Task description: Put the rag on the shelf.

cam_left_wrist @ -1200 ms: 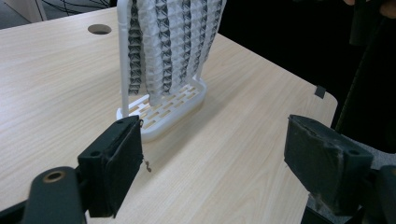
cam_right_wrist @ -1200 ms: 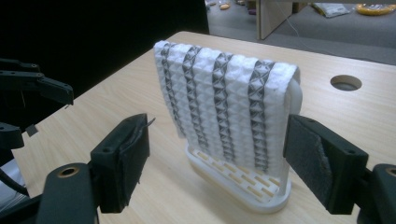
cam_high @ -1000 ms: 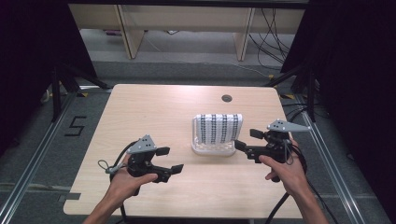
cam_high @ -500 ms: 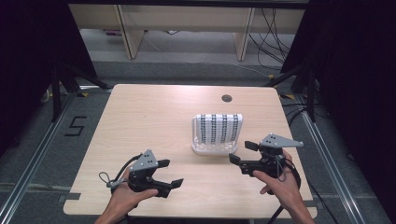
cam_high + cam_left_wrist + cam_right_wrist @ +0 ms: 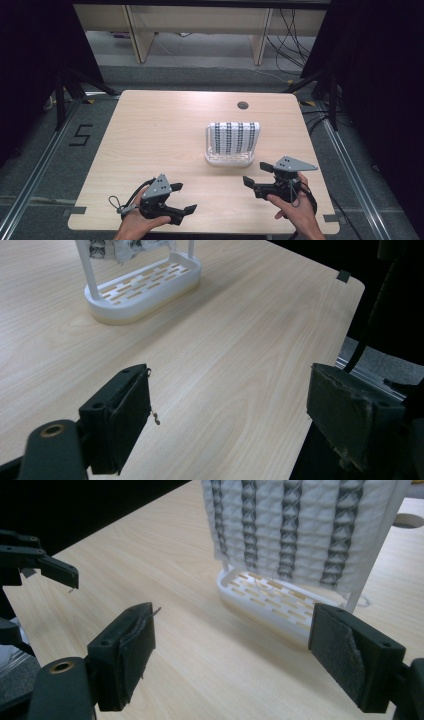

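Cloth (image 5: 234, 136) draped on the white rack (image 5: 227, 160) hides its frame; both grippers' fingers spread wide, empty.

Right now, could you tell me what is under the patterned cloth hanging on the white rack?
Under the cloth lies the rack's slotted white base, with nothing on its visible part. The cloth covers the upper frame, so the bar cannot be seen.

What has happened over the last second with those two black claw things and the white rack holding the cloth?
Both hand-held black grippers drew back toward the person's edge of the light wooden table: the right gripper away from the white slotted plastic rack, the left gripper nearer the front edge. Both are open and empty; nothing was gripped or released. The rack and its white cloth with dark stripes stayed put.
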Motion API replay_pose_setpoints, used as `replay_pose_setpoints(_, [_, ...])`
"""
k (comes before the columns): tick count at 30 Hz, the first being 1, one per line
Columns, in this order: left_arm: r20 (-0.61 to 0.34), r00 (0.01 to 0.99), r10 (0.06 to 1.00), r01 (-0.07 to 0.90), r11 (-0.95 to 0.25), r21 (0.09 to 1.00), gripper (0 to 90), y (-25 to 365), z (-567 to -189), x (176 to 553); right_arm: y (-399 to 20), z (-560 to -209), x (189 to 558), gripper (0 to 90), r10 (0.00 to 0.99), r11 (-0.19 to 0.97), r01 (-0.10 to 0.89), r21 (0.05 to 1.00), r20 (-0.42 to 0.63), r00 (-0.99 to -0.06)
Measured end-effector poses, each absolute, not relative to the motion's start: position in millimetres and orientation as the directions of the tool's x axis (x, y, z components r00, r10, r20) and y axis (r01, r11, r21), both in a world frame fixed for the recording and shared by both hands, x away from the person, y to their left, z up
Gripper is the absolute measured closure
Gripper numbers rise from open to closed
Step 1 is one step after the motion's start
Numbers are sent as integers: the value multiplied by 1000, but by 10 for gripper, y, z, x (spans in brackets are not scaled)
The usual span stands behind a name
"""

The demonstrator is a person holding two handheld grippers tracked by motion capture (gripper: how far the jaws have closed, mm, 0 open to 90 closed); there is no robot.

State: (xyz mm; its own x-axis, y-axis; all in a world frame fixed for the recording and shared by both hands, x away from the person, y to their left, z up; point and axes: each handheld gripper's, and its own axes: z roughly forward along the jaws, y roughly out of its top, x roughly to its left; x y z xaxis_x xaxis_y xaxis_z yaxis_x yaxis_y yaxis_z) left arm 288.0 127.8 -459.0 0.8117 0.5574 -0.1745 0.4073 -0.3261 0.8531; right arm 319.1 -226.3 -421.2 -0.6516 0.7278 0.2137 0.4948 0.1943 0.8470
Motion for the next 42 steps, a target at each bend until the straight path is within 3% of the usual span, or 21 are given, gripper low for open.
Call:
replay_pose_setpoints(23, [-182, 807, 562, 438, -362, 823, 168, 1382, -4914, 2703, -2067, -4681, 2955, 193, 699, 335, 527, 781, 168, -695])
replay_pose_setpoints(26, [-112, 812, 573, 415, -431, 801, 168, 1427, -4936, 2685, -2053, -4742, 2946, 193, 687, 364, 506, 782, 141, -713])
replay_pose_setpoints(42, [-155, 796, 585, 445, -392, 806, 168, 1430, -5004, 2655, -2023, -4810, 2927, 193, 675, 396, 516, 759, 141, -725])
